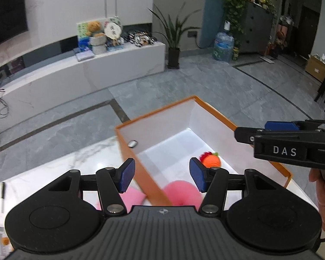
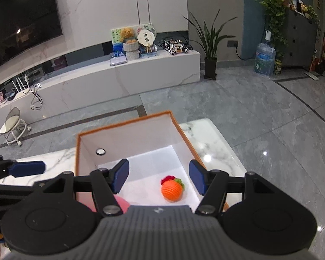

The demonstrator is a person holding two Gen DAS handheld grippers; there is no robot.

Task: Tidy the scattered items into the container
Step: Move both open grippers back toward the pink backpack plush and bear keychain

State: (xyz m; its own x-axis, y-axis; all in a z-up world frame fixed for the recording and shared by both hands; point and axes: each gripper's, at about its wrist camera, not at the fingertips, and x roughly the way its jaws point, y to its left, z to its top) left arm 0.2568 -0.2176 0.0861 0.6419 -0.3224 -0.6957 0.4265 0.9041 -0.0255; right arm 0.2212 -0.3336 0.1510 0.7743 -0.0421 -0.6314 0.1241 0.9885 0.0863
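Observation:
An orange box [image 1: 149, 179] [image 2: 77, 151] with white inside walls stands on a marble table. On its floor lies an orange knitted ball [image 1: 211, 161] [image 2: 172, 189] with a red and green top. A pink soft thing [image 1: 179, 191] [image 2: 121, 203] lies in the box's near end. More pink [image 1: 132, 197] shows outside the wall; I cannot tell if it is the same item. My left gripper [image 1: 162, 176] hangs open over the box's left wall, holding nothing. My right gripper [image 2: 158, 176] [image 1: 270, 127] is open above the box interior, also with nothing in it.
The marble table [image 2: 210, 143] ends just beyond the box, with grey tiled floor past it. A thin pen-like tool [image 1: 2, 197] and a small packet [image 1: 2, 240] lie on the table at the left. A small stool [image 2: 13, 127] stands on the floor.

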